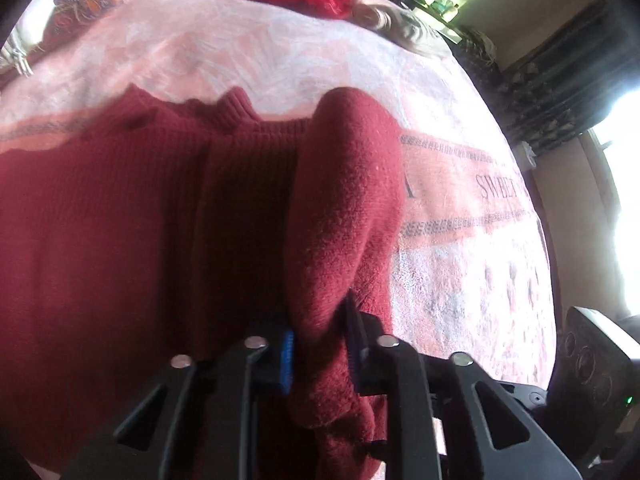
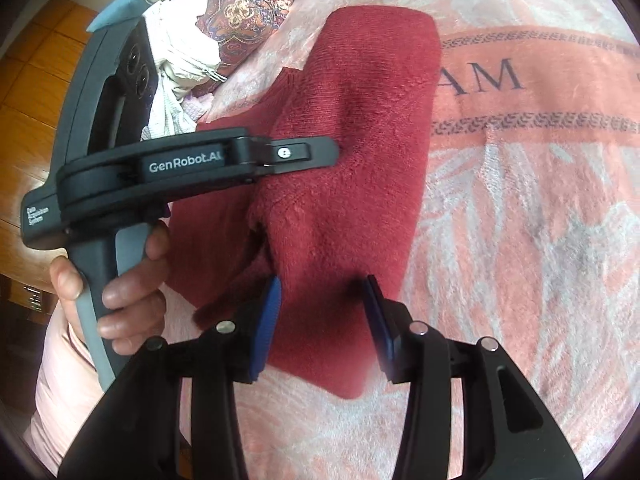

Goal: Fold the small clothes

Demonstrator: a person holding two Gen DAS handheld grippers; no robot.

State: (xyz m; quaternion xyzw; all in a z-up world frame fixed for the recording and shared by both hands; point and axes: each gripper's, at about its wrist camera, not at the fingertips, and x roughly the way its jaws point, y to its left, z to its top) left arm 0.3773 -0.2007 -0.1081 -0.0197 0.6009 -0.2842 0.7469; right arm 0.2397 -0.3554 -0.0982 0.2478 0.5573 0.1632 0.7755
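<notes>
Dark red fuzzy knit sweater [image 1: 120, 216] spread on pink patterned plush blanket [image 1: 248, 48]; lower hem cut off. Left gripper [image 1: 320, 344] pinching a raised sweater fold. Right gripper [image 2: 324, 312] spread over sweater's edge, clamping nothing. Blanket lettering partly hidden: "SWEET" at 3 o'clock. Right view only: "GenRobot.AI" on left tool, hand [image 2: 120, 292] at 8 o'clock.

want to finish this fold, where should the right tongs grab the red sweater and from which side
Judging by how it lies, take the red sweater at its near bottom edge, coming from above and the near side. That fuzzy hem lies flat on the pink blanket between the open right tongs, with bare blanket just below it. The left tongs already pinch a raised fold.
</notes>
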